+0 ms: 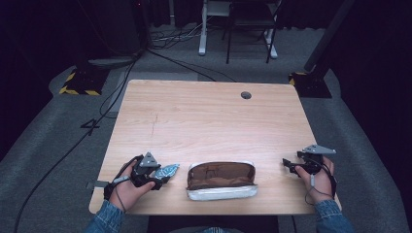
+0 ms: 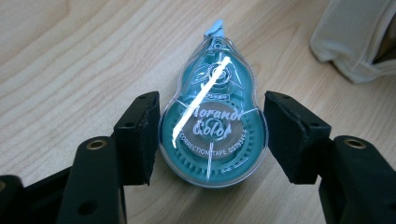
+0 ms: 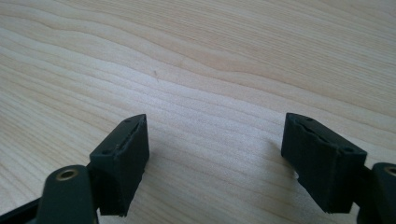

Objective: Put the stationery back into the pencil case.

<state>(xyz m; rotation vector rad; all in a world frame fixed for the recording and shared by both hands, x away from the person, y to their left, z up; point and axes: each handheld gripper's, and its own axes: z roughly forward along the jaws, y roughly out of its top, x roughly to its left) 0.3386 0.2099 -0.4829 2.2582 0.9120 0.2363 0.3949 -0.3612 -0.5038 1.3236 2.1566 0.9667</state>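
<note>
1. The table [image 1: 209, 121] is one wooden top. It spreads ahead of both grippers, and both rest near its front edge.
2. One pencil case [image 1: 222, 180], brown with a pale rim, lies between the two grippers with its mouth unzipped. It sits just beyond the tip of the tape dispenser.
3. The left gripper [image 2: 208, 135] has its jaws apart around the wide round end of one teal correction tape dispenser [image 2: 213, 126]. The dispenser lies flat on the wood, its narrow tip pointing away from the hand. One jaw looks to be touching the shell and the other stands just off it, so nothing is clamped yet.
4. The right gripper [image 3: 215, 154] has its jaws spread wide over bare wood, with nothing between them.
5. Risk, as I judge it: the shell is smooth, curved and glossy. If the jaws close off-centre on that rounded end, it could squirt forward or twist out. A tilted lift could catch the tip on the case's rim.
</note>
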